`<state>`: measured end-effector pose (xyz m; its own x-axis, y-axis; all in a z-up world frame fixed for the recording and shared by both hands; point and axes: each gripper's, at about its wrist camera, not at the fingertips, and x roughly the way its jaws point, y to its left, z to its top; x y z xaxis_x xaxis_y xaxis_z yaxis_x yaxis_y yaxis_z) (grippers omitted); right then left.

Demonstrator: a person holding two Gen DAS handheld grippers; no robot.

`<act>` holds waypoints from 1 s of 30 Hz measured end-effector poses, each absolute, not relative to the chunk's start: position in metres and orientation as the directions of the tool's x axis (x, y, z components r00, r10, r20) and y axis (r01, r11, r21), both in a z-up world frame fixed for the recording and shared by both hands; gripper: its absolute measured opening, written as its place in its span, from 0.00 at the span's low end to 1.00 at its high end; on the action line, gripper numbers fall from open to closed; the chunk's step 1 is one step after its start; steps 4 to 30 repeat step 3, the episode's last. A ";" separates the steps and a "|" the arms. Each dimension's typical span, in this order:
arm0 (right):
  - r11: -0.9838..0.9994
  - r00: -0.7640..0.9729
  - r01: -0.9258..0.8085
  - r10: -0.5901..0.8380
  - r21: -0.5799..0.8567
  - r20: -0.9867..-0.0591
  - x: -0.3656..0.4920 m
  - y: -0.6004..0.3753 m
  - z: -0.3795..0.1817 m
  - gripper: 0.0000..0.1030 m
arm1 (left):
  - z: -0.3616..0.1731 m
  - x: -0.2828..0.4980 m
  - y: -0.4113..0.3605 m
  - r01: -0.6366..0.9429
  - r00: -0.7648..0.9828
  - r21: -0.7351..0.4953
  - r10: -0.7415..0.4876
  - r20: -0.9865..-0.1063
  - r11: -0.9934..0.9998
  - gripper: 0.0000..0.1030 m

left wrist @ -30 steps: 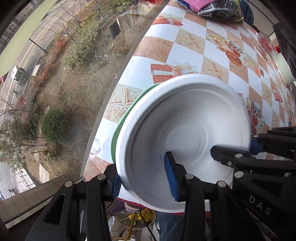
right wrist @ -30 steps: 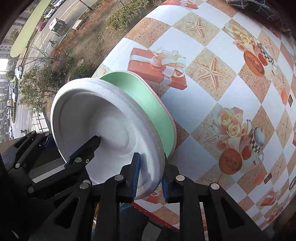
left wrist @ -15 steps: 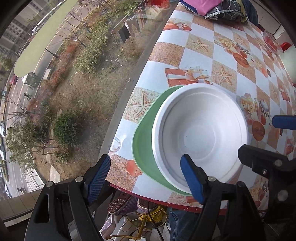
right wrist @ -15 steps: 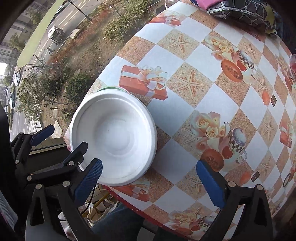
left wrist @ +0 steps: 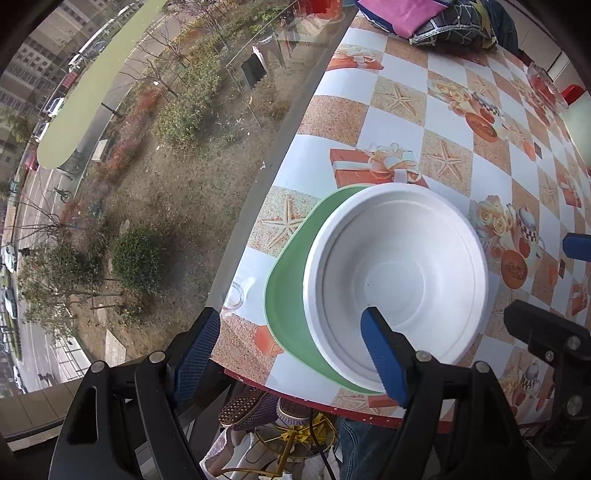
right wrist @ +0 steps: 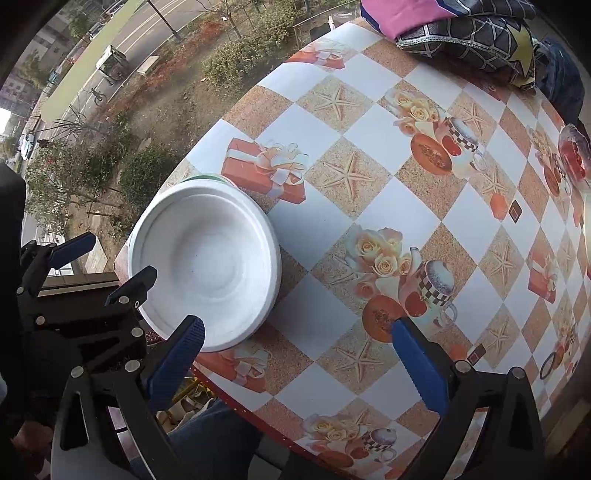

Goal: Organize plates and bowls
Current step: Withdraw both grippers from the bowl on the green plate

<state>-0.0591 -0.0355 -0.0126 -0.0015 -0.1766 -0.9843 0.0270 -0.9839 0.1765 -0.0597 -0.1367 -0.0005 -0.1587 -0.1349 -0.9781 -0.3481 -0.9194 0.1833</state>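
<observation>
A white foam bowl rests on a green plate near the front corner of the table. It also shows in the right wrist view, where only a sliver of the green plate peeks out behind it. My left gripper is open and empty, above the bowl's near left rim. My right gripper is open and empty, above the table just right of the bowl.
The table has a checked cloth with starfish and gift prints. Folded pink and dark fabric lies at the far edge. A glass dish stands at the far right. The table edge borders a window.
Both grippers let go of the white bowl, opened wide and pulled back. The bowl, held tilted a second ago, now lies flat on the green plate.
</observation>
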 end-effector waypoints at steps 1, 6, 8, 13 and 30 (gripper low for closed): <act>-0.983 -0.005 0.018 -0.181 0.180 -0.984 -0.060 -0.032 -0.013 0.99 | 0.002 -0.059 -0.138 -0.353 -0.171 0.183 -0.128 -0.977 -0.918 0.79; -0.981 -0.012 -0.007 -0.194 0.194 -0.981 -0.060 -0.024 -0.014 0.99 | 0.005 -0.061 -0.135 -0.366 -0.177 0.178 -0.119 -0.977 -0.913 0.79; -0.981 -0.012 -0.007 -0.194 0.194 -0.981 -0.060 -0.024 -0.014 0.99 | 0.005 -0.061 -0.135 -0.366 -0.177 0.178 -0.119 -0.977 -0.913 0.79; -0.981 -0.012 -0.007 -0.194 0.194 -0.981 -0.060 -0.024 -0.014 0.99 | 0.005 -0.061 -0.135 -0.366 -0.177 0.178 -0.119 -0.977 -0.913 0.79; -0.981 -0.012 -0.007 -0.194 0.194 -0.981 -0.060 -0.024 -0.014 0.99 | 0.005 -0.061 -0.135 -0.366 -0.177 0.178 -0.119 -0.977 -0.913 0.79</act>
